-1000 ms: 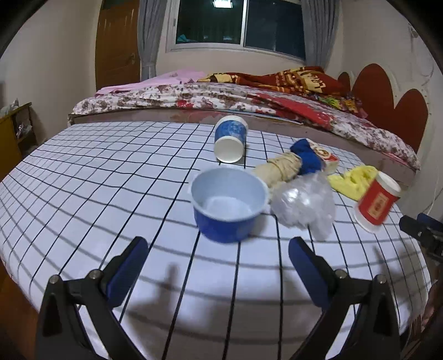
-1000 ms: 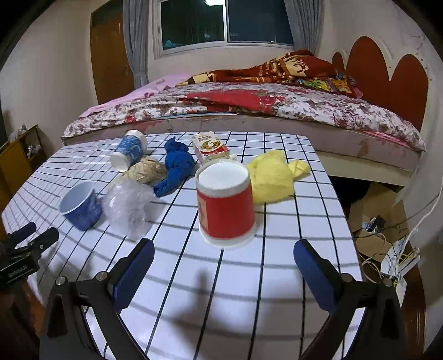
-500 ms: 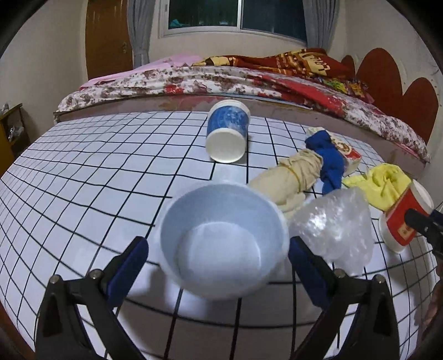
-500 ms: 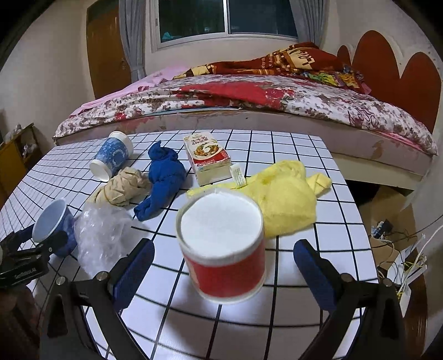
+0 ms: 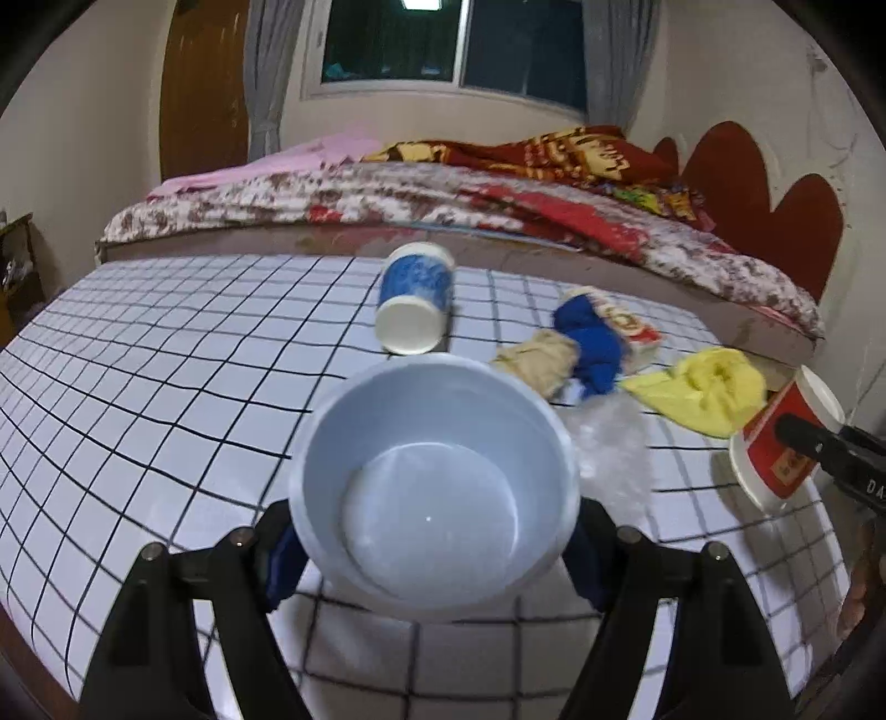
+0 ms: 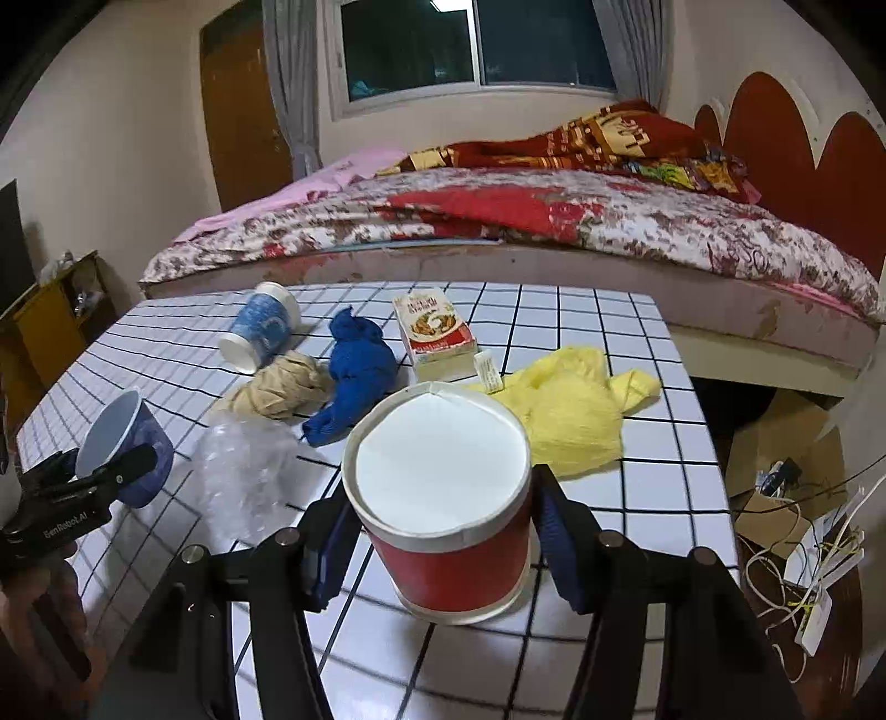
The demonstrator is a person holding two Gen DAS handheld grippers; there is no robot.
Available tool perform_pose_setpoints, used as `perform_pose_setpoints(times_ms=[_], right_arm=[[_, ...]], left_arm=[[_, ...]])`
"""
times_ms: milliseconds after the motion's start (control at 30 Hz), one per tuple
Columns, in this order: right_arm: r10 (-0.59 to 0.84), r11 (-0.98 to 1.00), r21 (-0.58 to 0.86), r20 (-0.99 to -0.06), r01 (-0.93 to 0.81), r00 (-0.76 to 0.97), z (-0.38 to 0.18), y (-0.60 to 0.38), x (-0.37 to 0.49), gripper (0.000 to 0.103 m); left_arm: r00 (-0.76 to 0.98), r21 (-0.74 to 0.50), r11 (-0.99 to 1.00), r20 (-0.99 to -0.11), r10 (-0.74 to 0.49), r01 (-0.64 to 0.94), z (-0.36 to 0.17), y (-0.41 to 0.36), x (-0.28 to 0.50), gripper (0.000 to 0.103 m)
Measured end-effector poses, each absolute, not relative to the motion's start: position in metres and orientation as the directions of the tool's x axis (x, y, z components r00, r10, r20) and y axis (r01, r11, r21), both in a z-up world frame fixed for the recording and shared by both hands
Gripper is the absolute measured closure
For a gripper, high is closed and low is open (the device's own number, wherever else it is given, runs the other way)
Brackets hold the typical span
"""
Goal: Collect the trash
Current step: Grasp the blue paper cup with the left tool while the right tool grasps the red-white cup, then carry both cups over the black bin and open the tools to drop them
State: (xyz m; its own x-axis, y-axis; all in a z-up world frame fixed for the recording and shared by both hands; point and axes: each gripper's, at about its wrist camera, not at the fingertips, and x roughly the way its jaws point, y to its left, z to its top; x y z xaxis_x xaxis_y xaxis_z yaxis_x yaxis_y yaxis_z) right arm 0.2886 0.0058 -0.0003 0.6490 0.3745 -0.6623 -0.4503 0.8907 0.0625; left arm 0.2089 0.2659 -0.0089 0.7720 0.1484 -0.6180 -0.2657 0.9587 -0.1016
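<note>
Behind the checked table a bed with a flowered cover fills the upper half of both views, with a dark window above it and a wooden door at the upper left.

In the left wrist view, the left gripper sits at the bottom centre with its jaws closing on either side of a blue bowl-shaped cup. The blue pads lie right against the cup's walls, and the cup's open mouth faces the camera. Above it a blue patterned paper cup lies on its side with its white base toward the lens. To the right sit a tan crumpled wad, a blue cloth, a small printed carton, a clear plastic wrap and a yellow bag.

In the right wrist view, the right gripper is at the bottom centre, its jaws closing around a red paper cup with a white rim; the pads touch its sides. The cup is tilted, its white inside turned toward the camera. At the far right of the left wrist view, that same red cup hangs at the table's edge with a black finger across it. At the lower left of the right wrist view, the other tool holds the blue cup near the table's left edge.
</note>
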Motion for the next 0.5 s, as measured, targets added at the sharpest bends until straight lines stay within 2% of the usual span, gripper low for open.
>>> perform_pose_setpoints(times_ms=[500], right_arm=[[0.309, 0.925, 0.035, -0.648, -0.378, 0.696, 0.029, -0.078, 0.236, 0.042]], left_arm=[[0.801, -0.111, 0.986, -0.598, 0.034, -0.124, 0.005, 0.180, 0.176, 0.026]])
